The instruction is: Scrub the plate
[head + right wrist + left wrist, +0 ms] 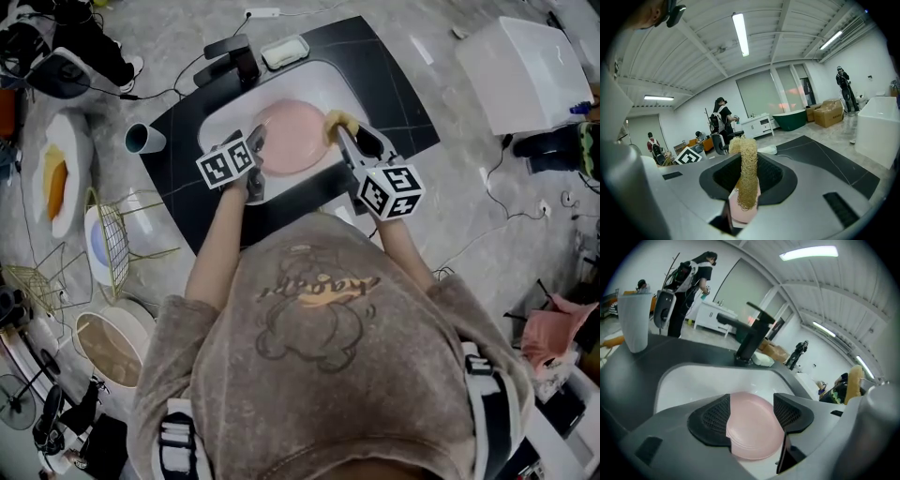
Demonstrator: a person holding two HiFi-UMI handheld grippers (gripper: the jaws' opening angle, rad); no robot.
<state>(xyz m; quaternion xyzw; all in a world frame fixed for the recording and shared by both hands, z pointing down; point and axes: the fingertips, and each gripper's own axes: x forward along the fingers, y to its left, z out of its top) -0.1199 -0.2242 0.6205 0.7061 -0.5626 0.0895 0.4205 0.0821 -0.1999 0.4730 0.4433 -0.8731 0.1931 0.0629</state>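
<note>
A pink plate (pixel 292 137) lies in the white sink (pixel 221 116). My left gripper (pixel 255 155) hovers at the plate's left edge, pointing down into the basin. In the left gripper view its jaws (pixel 752 416) stand open, with the plate (pixel 750 430) showing between and beyond the pads, untouched. My right gripper (pixel 343 131) is at the plate's right edge, shut on a yellow fibrous scrubber (pixel 337 121). In the right gripper view the scrubber (pixel 747 171) stands upright, pinched between the pads, and a bit of pink plate (pixel 739 213) shows below it.
A black faucet (pixel 231 58) and a soap dish (pixel 284 52) sit behind the sink on the dark counter. A pale cup (pixel 144 139) stands at the counter's left corner. Wire racks and dishes lie on the floor at left; a white box (pixel 525 70) stands at right.
</note>
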